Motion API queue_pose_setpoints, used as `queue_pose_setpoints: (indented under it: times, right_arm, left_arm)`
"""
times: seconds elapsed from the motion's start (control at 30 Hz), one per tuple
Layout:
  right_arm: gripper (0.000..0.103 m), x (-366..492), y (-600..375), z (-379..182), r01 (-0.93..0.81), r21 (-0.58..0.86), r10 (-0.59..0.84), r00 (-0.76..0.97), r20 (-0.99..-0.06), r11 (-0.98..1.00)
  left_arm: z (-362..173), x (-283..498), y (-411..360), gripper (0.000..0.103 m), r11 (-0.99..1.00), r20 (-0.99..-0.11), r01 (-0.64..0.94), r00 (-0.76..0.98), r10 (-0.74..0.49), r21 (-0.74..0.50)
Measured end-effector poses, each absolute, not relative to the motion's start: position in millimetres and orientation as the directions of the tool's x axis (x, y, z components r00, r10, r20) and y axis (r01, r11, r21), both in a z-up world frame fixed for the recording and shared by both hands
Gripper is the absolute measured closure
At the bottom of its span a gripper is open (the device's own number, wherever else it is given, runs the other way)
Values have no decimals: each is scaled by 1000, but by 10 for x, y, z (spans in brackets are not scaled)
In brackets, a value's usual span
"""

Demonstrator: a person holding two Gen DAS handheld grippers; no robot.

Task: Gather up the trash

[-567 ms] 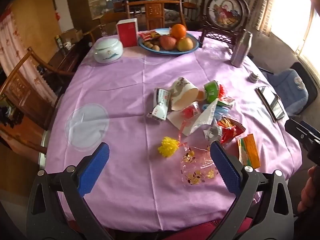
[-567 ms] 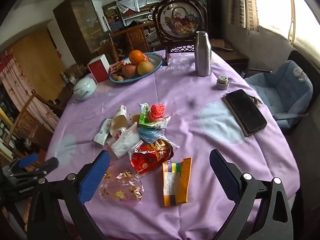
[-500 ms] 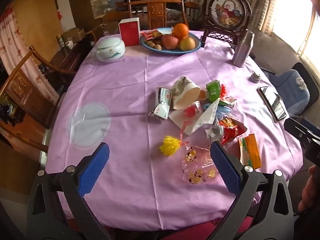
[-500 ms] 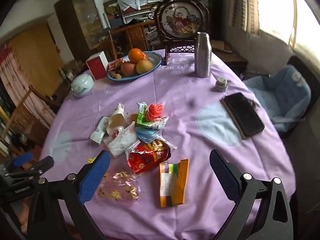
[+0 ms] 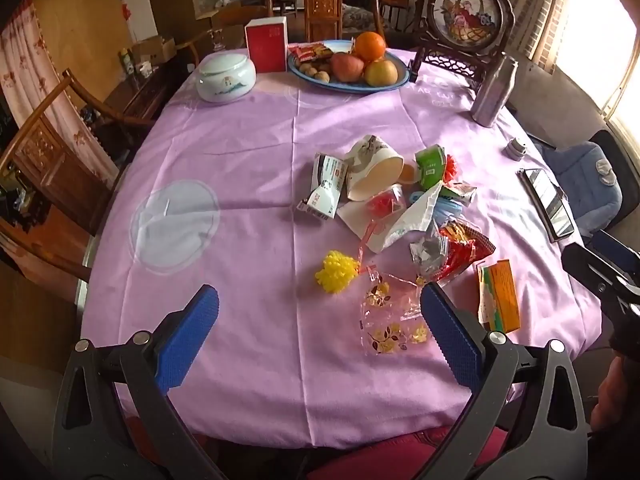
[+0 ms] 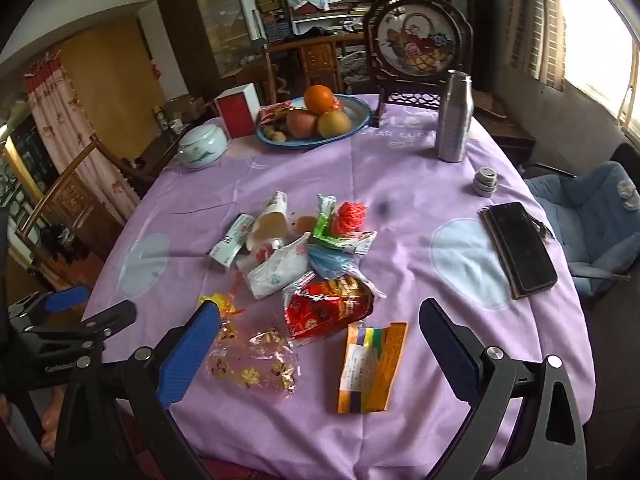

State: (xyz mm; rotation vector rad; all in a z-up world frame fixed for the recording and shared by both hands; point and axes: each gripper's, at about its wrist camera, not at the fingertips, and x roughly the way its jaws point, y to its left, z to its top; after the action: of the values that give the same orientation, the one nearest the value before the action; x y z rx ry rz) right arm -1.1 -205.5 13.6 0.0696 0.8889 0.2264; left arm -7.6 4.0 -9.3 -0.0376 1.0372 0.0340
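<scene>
A heap of trash lies mid-table on the purple cloth: a paper cup [image 5: 372, 168] on its side, a crushed carton [image 5: 326, 188], a white bag [image 5: 408, 220], a red snack bag [image 6: 326, 310], an orange wrapper [image 6: 370, 366], a clear flowered wrapper [image 6: 252, 362] and a yellow tuft [image 5: 338, 272]. My left gripper [image 5: 318, 338] is open and empty above the near table edge, short of the tuft. My right gripper [image 6: 320, 350] is open and empty, hovering over the clear and orange wrappers.
A blue fruit plate [image 6: 360, 118], a red box [image 5: 266, 44], a white lidded jar [image 5: 226, 76], a steel bottle [image 6: 454, 116], its cap [image 6: 485, 182] and a black phone case [image 6: 520, 248] stand on the table. Wooden chairs [image 5: 48, 160] flank the left; a blue chair [image 6: 600, 216] is at right.
Both grippers have drawn back and risen a little, so the table shows slightly farther away. Both stay open. The trash has not moved.
</scene>
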Motion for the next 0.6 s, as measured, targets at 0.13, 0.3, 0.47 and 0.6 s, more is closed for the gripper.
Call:
queue_pose_setpoints:
  times: [0.13, 0.3, 0.47, 0.6]
  right_arm:
    - [5, -25, -2078, 168, -163, 151, 220, 613, -759, 975]
    - [5, -9, -2103, 130, -133, 143, 194, 603, -774, 981]
    - [5, -3, -2175, 90, -99, 143, 174, 600, -781, 985]
    - [5, -5, -2169, 84, -95, 137, 167, 596, -785, 986]
  left_arm:
    - [-133, -67, 68, 6, 998, -870, -57, 493, -1, -33]
    - [-155, -68, 81, 6, 997, -872, -65, 490, 1, -35]
    - [-160, -56, 80, 6, 998, -869, -62, 495, 4, -31]
    - [-160, -50, 65, 6, 998, -870, -58, 493, 3, -29]
